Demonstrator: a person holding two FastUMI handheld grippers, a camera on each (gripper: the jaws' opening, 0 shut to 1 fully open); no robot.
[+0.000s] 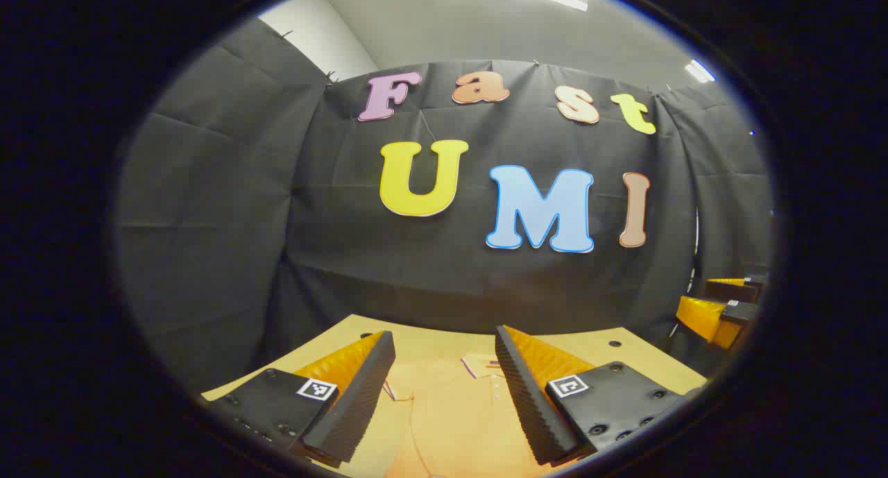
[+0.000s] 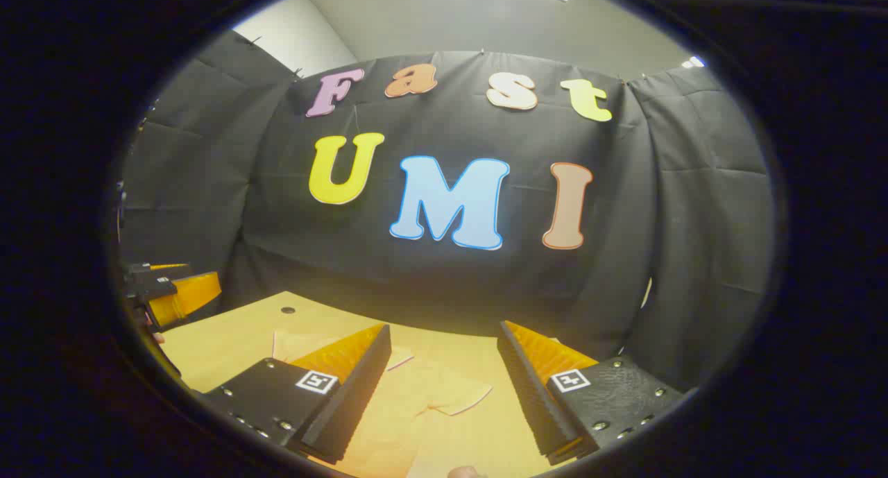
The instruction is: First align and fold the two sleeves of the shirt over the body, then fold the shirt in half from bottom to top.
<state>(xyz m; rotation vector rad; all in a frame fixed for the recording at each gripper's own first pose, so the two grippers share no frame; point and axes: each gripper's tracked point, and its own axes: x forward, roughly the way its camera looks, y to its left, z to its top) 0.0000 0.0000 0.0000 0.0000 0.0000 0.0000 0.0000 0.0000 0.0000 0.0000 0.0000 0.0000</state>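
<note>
In the left gripper view the left gripper [image 1: 444, 395] is held above the table [image 1: 624, 350] with its fingers spread wide and nothing pinched between them. The shirt [image 1: 451, 408] is laid flat on the tabletop right below and between those fingers, its collar [image 1: 482, 365] and button placket pointed toward the black cloth wall [image 1: 208, 186]. Off at the right edge of that view the right gripper [image 1: 721, 311] can be seen, raised near the table's far corner. In the right gripper view the right gripper [image 2: 444, 388] is also spread apart and empty, held above the table [image 2: 229, 339]; a short sleeve [image 2: 451, 395] of the shirt [image 2: 395, 422] is seen lying flat between its fingers, with trim along its hem. The left gripper [image 2: 173, 294] is caught at the left edge there, but whether it's spread can't be told from that angle.
</note>
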